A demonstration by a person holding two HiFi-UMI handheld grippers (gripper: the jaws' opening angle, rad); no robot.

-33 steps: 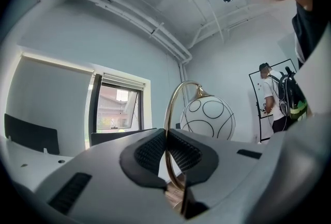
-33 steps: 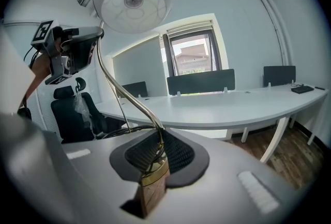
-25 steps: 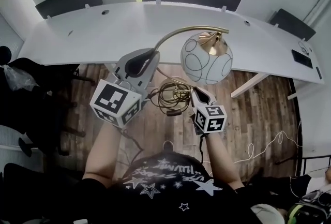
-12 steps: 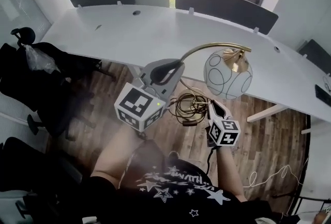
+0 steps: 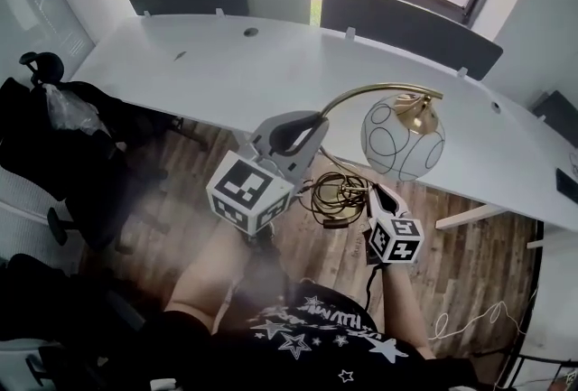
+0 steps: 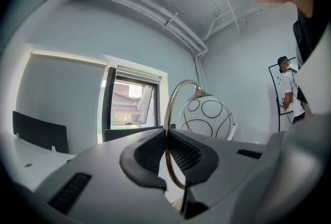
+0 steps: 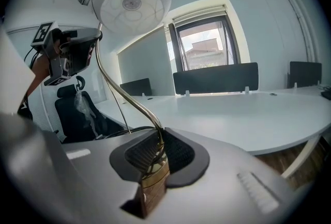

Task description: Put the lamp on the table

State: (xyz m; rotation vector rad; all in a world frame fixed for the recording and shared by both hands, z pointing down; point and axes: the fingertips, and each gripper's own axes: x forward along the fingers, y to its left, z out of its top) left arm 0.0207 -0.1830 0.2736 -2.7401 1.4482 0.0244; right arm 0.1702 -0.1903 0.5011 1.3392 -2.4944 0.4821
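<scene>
The carry step is in hand: the lamp [image 5: 402, 138] hangs in the air at the table's [image 5: 199, 73] near edge, not yet set down. The left gripper's [image 5: 291, 133] jaws pinch its curved brass neck, and the right gripper's [image 5: 374, 194] jaws clamp the stem near its foot. The next move, I judge, calls for both to go forward over the table and lower the lamp upright.

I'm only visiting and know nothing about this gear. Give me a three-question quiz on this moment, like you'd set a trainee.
1. True or false: the lamp already stands on the white table.
2. What is the left gripper clamped on? A) the globe shade B) the thin brass neck C) the cord
3. Fill in: the right gripper is shut on the lamp's brass ____.
Key: 1 false, it is held in the air beside the table; 2 B; 3 stem.
</scene>
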